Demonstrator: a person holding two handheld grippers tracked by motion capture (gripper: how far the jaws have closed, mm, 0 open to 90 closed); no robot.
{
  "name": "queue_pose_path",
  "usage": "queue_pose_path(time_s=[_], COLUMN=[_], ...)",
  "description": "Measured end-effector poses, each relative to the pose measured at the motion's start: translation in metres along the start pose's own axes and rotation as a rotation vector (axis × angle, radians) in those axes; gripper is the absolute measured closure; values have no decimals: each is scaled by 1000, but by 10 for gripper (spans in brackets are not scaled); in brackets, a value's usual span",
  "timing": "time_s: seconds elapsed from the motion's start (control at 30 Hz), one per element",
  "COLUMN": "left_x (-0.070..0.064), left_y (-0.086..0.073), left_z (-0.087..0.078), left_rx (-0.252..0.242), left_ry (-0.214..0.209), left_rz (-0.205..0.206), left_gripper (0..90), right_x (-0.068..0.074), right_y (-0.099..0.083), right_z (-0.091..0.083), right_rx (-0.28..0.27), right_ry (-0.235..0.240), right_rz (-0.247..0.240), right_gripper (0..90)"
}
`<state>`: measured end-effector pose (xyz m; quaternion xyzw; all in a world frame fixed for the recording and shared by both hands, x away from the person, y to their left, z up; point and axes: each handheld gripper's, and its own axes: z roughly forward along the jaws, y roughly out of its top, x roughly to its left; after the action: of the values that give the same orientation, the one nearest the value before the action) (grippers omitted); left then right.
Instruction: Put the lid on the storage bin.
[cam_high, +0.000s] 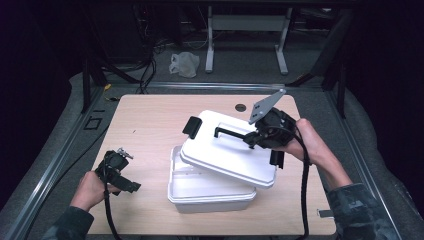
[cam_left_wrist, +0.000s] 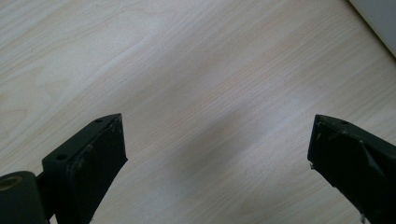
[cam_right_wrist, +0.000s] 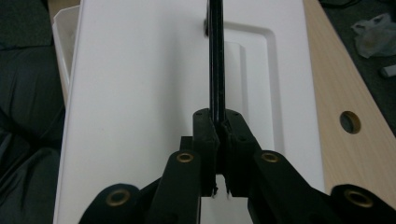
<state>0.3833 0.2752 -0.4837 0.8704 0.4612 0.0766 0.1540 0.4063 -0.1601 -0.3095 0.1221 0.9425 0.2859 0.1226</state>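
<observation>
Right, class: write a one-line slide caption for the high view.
Right gripper clamps the black handle, holding the white lid askew over the box.

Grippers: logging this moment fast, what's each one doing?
Left gripper: open, nothing between its fingers, over the table.
Right gripper: shut on the lid handle.

The lid (cam_high: 227, 155) is plain white with a black handle (cam_high: 231, 133) and black clips (cam_high: 191, 127); the box (cam_high: 200, 192) under it is white too. The table (cam_high: 145, 135) is pale wood with a fine straight grain. Both the left gripper (cam_high: 122, 172) and the right gripper (cam_high: 252, 140) are black, the right one topped by a grey plate (cam_high: 266, 105). A sleeve (cam_high: 357, 207) at near right has a dark camouflage pattern. The floor (cam_high: 240, 62) is grey.
</observation>
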Motion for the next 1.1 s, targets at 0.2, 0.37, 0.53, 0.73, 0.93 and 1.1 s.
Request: queue_pose_path(time_s=[0.2, 0.37, 0.53, 0.73, 0.93, 1.1], left_x=[1, 1, 2, 1, 1, 1], left_y=[0, 0, 0, 0, 1, 0], left_z=[1, 2, 3, 4, 5, 5], left_rx=[6, 12, 13, 17, 21, 21], left_ry=[-1, -4, -5, -4, -7, -7], left_rz=[1, 0, 3, 6, 11, 10], left_gripper=[42, 42, 43, 43, 44, 44], right_x=[13, 23, 27, 30, 29, 25], right_y=[14, 24, 27, 25, 22, 20], right_z=[18, 35, 48, 64, 73, 77], right_rx=[15, 21, 34, 59, 67, 77], right_ry=[62, 106, 128, 172, 178, 191], right_rz=[-78, -139, -180, -233, -258, -270], right_gripper=[855, 855, 855, 854, 854, 854])
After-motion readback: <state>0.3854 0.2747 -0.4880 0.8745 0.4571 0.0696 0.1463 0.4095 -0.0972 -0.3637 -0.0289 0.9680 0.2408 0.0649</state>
